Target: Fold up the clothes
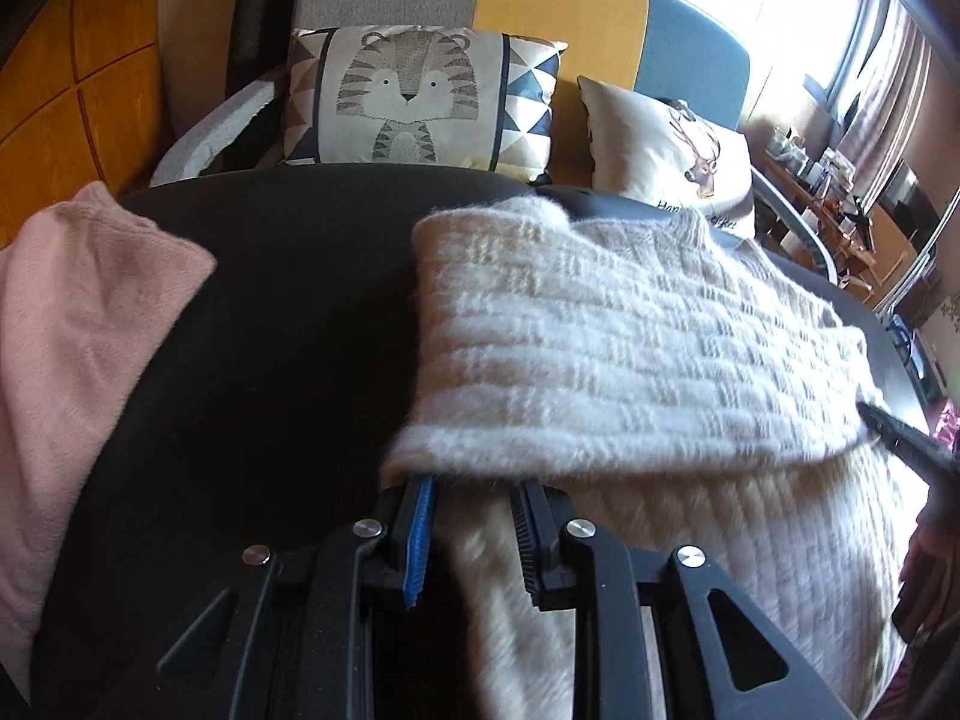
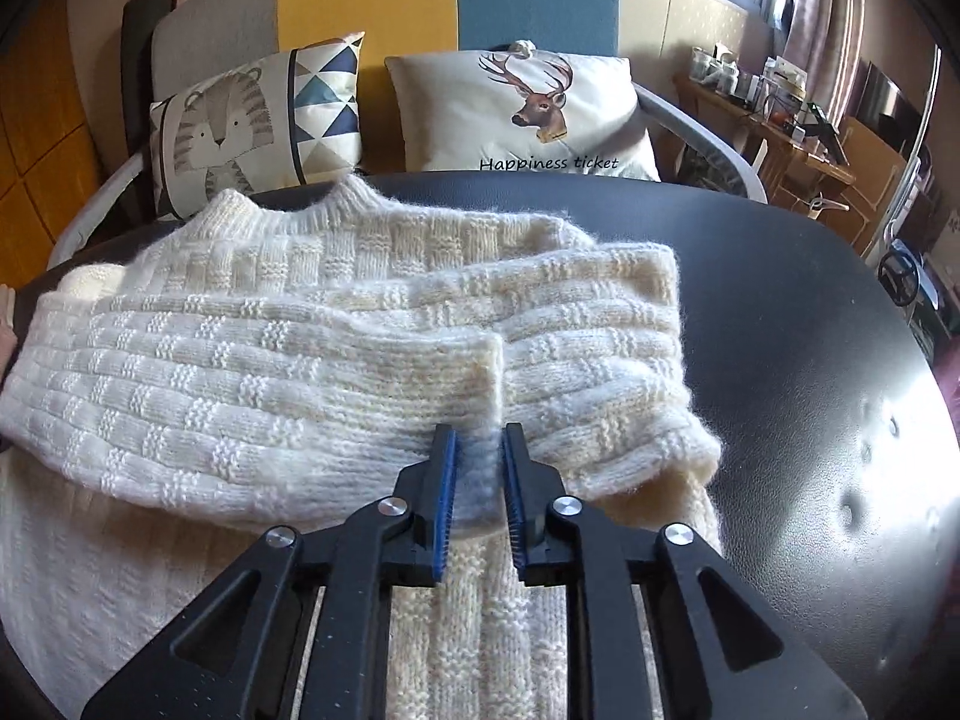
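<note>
A cream knitted sweater (image 2: 288, 360) lies on the black round table (image 2: 810, 360), its sleeves folded across the chest. In the left wrist view the sweater (image 1: 630, 324) fills the right half. My left gripper (image 1: 474, 483) is at the sweater's left edge; its fingertips are tucked under the folded sleeve, with a fold of knit between the jaws. My right gripper (image 2: 480, 438) is closed on the cuff end of the sleeve on top of the sweater. The tip of the right gripper shows at the right edge of the left wrist view (image 1: 900, 432).
A pink folded garment (image 1: 78, 336) lies on the table's left side. Behind the table stands a sofa with a tiger cushion (image 1: 414, 96) and a deer cushion (image 2: 540, 114). A cluttered wooden side table (image 2: 780, 120) stands at the right.
</note>
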`<state>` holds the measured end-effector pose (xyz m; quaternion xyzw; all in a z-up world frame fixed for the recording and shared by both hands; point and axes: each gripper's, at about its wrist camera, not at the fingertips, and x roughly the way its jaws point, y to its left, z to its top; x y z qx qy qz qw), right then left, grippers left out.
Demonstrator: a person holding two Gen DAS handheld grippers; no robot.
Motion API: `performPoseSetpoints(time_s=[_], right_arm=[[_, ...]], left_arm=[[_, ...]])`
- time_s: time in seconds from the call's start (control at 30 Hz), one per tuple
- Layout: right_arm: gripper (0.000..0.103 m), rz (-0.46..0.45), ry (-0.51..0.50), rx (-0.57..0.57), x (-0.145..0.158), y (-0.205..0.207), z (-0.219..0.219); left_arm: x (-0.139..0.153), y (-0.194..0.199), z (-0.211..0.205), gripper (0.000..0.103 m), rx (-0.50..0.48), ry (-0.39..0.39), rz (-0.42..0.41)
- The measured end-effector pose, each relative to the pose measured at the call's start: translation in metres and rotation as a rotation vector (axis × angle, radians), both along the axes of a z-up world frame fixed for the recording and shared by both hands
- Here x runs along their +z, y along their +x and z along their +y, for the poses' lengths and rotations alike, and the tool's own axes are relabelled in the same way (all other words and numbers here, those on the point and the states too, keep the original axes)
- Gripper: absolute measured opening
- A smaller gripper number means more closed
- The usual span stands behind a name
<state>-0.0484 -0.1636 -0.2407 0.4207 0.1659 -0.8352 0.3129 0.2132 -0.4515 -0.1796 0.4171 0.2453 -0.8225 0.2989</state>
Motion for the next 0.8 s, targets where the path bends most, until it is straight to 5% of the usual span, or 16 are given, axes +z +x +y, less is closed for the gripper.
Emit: performPoseSetpoints(time_s=[0.1, 0.23, 0.43, 0.53, 0.7, 0.8], right_arm=[[0.051, 0.008, -0.013, -0.041, 0.007, -0.002, 0.011], [0.052, 0.064, -0.062, -0.086, 0.027, 0.002, 0.025], [0.052, 0.041, -0.129, 0.08, 0.034, 0.019, -0.013], [0.052, 0.005, -0.083, 0.152, 0.015, 0.027, -0.037], [0.057, -0.072, -0.053, 0.178, -0.015, 0.026, -0.048], [0.058, -0.083, -0.082, 0.174, -0.017, 0.024, -0.044]], left_arm=[[0.004, 0.012, -0.001, 0.024, 0.038, -0.014, -0.022], [0.027, 0.032, -0.005, 0.024, 0.109, -0.043, 0.023], [0.057, -0.006, -0.011, 0.024, 0.061, -0.075, 0.138], [0.048, -0.047, -0.012, 0.024, -0.024, -0.081, 0.145], [-0.002, -0.088, -0.026, 0.024, -0.016, -0.07, -0.021], [-0.009, -0.076, -0.026, 0.027, -0.013, -0.087, 0.024]])
